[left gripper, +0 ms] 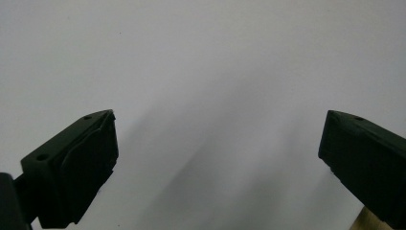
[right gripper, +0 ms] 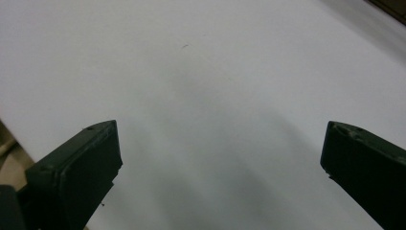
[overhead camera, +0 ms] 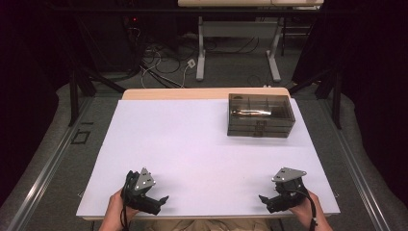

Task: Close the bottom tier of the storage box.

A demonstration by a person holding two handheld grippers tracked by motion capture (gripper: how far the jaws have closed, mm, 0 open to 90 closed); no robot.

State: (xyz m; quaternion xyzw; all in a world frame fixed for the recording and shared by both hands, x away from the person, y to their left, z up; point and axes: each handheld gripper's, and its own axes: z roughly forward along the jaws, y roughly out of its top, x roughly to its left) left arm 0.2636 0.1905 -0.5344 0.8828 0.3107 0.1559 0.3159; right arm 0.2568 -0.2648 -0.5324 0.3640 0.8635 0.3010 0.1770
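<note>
Both grippers, left point(overhead camera: 161, 201) and right point(overhead camera: 264, 199), rest near the surface point(overhead camera: 192, 144) edge, fingers wide apart, empty; box point(overhead camera: 260, 115) far off.

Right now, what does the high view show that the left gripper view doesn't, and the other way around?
The high view takes in the smoky see-through compartment box at the far right of the table, both hands, the right gripper and the floor with cables beyond. The left gripper view gives a close look along the left gripper itself, its two black jaws spread wide apart with nothing between them, and a sliver of wooden table edge at the bottom right. Both show the white table sheet and the left gripper open.
</note>
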